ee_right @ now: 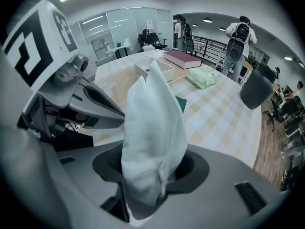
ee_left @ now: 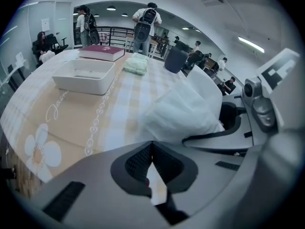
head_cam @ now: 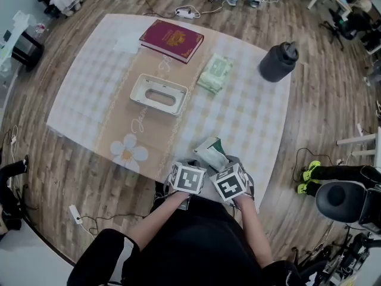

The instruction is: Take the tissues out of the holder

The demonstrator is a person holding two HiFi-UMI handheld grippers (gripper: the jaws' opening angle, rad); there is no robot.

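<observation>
Gripping a tissue pack (ee_right: pixel 152 123) at the tabletop's (head_cam: pixel 250 118) near edge
The right gripper (ee_right: pixel 151 168) has its fingers clamped on the white-wrapped pack, which stands upright between them, out of the holder (head_cam: pixel 159 94). The left gripper (ee_left: pixel 151 149), just beside it, has its fingers closed together on nothing. The white holder lies mid-tabletop, near a red book (head_cam: pixel 171 39).

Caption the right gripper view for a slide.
Right gripper clamps a white tissue pack; the white holder and red book sit beyond on the tablecloth.
</observation>
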